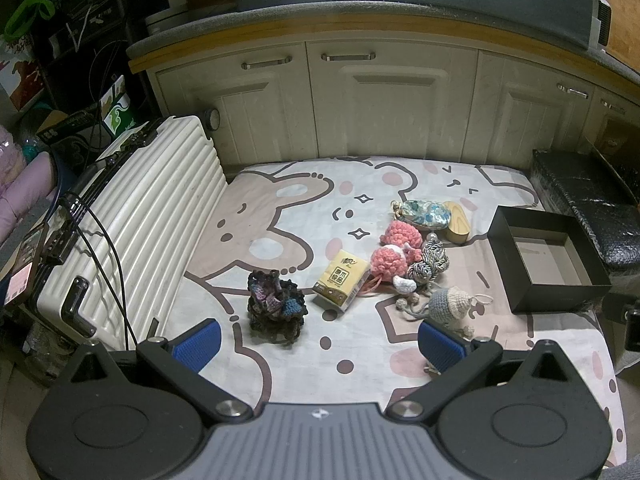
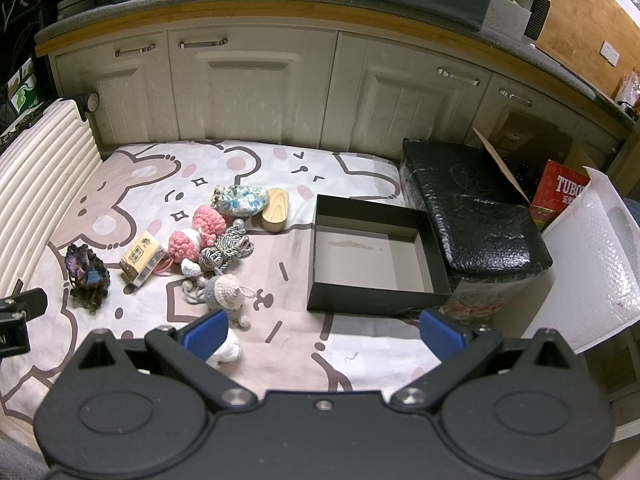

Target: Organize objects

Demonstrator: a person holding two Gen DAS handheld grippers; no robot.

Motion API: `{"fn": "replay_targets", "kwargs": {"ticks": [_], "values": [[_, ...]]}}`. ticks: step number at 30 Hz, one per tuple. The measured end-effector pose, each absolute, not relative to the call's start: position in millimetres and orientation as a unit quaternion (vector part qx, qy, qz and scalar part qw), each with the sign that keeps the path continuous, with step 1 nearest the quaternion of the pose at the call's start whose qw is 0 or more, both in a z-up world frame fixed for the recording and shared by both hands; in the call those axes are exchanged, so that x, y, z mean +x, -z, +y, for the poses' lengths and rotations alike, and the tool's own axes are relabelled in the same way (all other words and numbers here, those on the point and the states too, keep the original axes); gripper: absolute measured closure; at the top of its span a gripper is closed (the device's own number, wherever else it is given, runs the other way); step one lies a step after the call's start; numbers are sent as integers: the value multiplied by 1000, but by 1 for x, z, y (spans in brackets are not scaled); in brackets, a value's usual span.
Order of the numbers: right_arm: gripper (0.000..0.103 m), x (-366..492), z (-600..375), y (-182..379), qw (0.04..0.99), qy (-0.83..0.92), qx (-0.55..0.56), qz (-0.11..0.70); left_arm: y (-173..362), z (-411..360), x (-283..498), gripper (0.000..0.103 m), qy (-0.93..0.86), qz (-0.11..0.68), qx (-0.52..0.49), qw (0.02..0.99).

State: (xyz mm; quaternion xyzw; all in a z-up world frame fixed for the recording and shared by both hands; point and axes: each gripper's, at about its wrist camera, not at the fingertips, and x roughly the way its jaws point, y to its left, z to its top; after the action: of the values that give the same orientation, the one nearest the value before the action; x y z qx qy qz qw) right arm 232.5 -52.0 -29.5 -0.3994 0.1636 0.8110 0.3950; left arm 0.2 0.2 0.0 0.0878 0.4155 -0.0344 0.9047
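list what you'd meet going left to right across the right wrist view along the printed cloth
white ribbed suitcase → dark crochet bundle → yellow tissue pack → open black box → black padded block → red carton

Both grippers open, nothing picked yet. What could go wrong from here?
1. The pink crochet balls, rope bundle and grey crochet doll lie touching, with loose cords; grabbing one may drag its neighbours.
2. The black box sits unanchored on the soft printed blanket; a drop against its rim could shove or tip it.
3. The tissue pack may crush in a firm grip.
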Motion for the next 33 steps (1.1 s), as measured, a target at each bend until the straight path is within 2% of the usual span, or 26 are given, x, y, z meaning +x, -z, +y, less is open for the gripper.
{"fn": "replay_targets", "kwargs": {"ticks": [33], "values": [[0, 232, -50, 29, 404, -805, -399, 170, 0, 0, 0, 0, 55, 414, 95, 903]]}}
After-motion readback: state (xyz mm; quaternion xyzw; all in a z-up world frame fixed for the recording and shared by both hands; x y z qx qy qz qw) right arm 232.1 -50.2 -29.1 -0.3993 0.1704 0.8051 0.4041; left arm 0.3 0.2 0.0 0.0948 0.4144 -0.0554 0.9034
